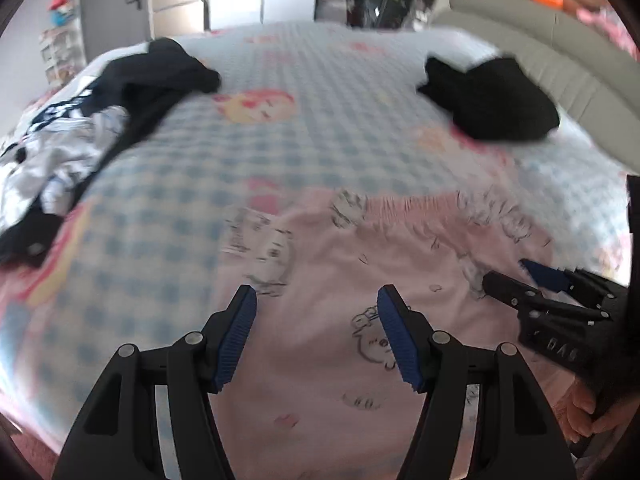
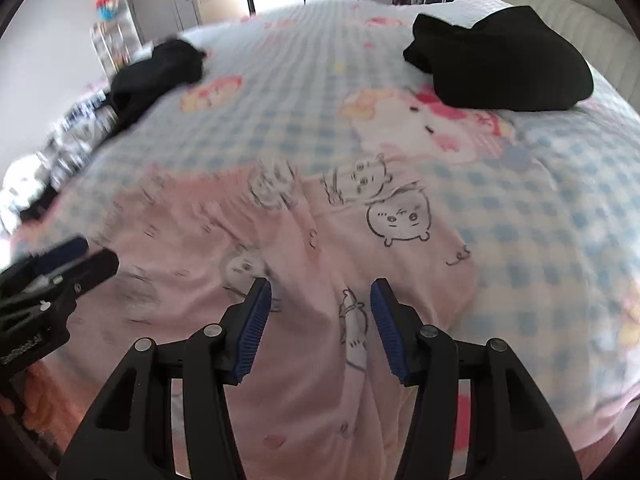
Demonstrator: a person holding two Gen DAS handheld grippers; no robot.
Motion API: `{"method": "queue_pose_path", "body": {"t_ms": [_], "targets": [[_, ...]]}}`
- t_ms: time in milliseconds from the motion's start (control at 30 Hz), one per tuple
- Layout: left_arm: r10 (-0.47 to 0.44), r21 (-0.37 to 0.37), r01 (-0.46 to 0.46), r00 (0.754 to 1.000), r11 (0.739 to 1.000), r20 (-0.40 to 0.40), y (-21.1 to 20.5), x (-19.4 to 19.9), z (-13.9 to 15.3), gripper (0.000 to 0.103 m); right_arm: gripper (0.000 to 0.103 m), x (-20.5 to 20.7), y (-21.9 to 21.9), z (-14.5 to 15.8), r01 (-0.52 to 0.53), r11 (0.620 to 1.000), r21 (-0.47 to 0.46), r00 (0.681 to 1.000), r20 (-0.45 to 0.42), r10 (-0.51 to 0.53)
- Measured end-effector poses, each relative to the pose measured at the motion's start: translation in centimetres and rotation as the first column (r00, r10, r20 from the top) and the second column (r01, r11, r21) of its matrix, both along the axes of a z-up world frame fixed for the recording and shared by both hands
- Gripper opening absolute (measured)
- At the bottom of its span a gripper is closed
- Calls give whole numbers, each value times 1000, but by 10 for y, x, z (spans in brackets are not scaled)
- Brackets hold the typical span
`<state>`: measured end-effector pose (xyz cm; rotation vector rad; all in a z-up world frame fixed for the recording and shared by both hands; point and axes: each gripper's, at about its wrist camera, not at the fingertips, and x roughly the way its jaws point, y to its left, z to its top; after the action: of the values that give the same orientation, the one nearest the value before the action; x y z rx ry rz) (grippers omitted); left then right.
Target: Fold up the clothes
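Observation:
A pink garment (image 1: 340, 256) printed with cartoon animals lies spread on the near part of the bed, and it also fills the lower middle of the right wrist view (image 2: 200, 220). My left gripper (image 1: 317, 294) hovers over its left half, jaws wide apart with only cloth below them. My right gripper (image 2: 321, 283) stands open over a lengthwise crease in the same garment, its pads not pressing on anything. Each gripper appears in the other's view: the right gripper (image 1: 505, 271) at the right edge, the left gripper (image 2: 98, 250) at the left edge.
The bed has a blue-checked cartoon sheet (image 1: 280, 140). A folded black garment (image 1: 492, 100) (image 2: 500, 64) lies at the far right near the grey headboard (image 1: 560, 40). A loose heap of black and white clothes (image 1: 80, 120) (image 2: 152, 72) lies at the far left. A hand (image 1: 588, 416) holds the right gripper.

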<state>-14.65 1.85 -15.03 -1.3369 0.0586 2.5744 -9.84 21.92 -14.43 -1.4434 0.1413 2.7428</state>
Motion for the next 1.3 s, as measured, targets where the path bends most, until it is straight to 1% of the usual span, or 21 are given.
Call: {"method": "queue_pose_path", "body": {"t_ms": [67, 133, 200, 233, 300, 367, 433, 533, 633, 700, 733, 767, 800, 833, 867, 900, 1000, 1067, 1167, 1233, 1300], "targets": [[3, -47, -1, 999, 999, 42, 4, -6, -5, 66, 51, -2, 1, -7, -11, 1000, 27, 1000, 10, 11], [20, -88, -13, 997, 996, 74, 4, -11, -8, 66, 51, 3, 11, -3, -11, 999, 31, 1000, -12, 11], [90, -110, -83, 994, 991, 64, -8, -12, -5, 66, 51, 7, 24, 1, 5, 999, 40, 1000, -31, -4], [124, -120, -116, 991, 986, 55, -15, -13, -4, 66, 51, 9, 34, 3, 14, 1000, 2, 999, -33, -14], [138, -62, -135, 989, 989, 44, -26, -13, 1, 66, 51, 7, 47, 8, 39, 997, -65, 998, -37, -42], [121, -10, -121, 992, 993, 21, -27, -12, 9, 66, 51, 6, 47, 17, 56, 997, -47, 997, -59, -59], [73, 19, -73, 997, 997, -4, -17, -12, 15, 66, 52, 4, 40, 27, 32, 998, -45, 995, -89, -36], [7, 33, -7, 1000, 999, 2, 5, -15, 10, 66, 52, -9, 24, 29, -31, 997, -77, 997, -80, 25], [-7, 11, 7, 1000, 1000, 19, 20, -17, -6, 66, 52, -21, 0, 21, -108, 993, -43, 993, -62, 105], [38, -58, -37, 999, 998, 16, 22, -21, -16, 63, 50, -24, -20, 16, -161, 987, -3, 985, -63, 160], [67, -74, -65, 997, 995, 25, 17, -24, -20, 63, 50, -28, -23, 10, -156, 987, 31, 987, -44, 157], [90, -63, -88, 995, 994, 38, 9, -27, -21, 64, 49, -33, -25, 3, -148, 987, 65, 988, -24, 150], [108, -46, -105, 993, 993, 49, 0, -29, -20, 64, 49, -34, -17, 0, -117, 991, 62, 993, -15, 118], [128, -51, -125, 991, 991, 43, -8, -30, -17, 64, 49, -35, -10, -2, -84, 995, 55, 996, -7, 85], [158, -80, -156, 987, 984, 20, -15, -30, -12, 64, 49, -36, -2, -5, -51, 998, 48, 999, 1, 51], [173, -77, -171, 985, 982, 9, -21, -31, -8, 64, 49, -35, 7, -3, -32, 999, 8, 999, -9, 32], [141, 62, -142, 990, 988, 30, -35, -30, 3, 64, 50, -30, 17, 7, 3, 999, -42, 999, -45, -5], [89, 104, -90, 996, 990, 23, -30, -29, 9, 64, 52, -28, 13, 14, -4, 998, -64, 997, -73, 0], [18, 67, -18, 1000, 998, 5, -8, -26, 4, 64, 52, -34, -2, 16, -62, 993, -98, 996, -64, 56], [7, 12, -7, 1000, 1000, 10, 2, -32, -5, 64, 52, -40, -13, 10, -84, 995, -60, 996, -34, 82], [19, -12, -19, 1000, 1000, 14, 1, -32, -10, 64, 50, -41, -15, 3, -71, 997, 1, 997, -2, 71]]}}
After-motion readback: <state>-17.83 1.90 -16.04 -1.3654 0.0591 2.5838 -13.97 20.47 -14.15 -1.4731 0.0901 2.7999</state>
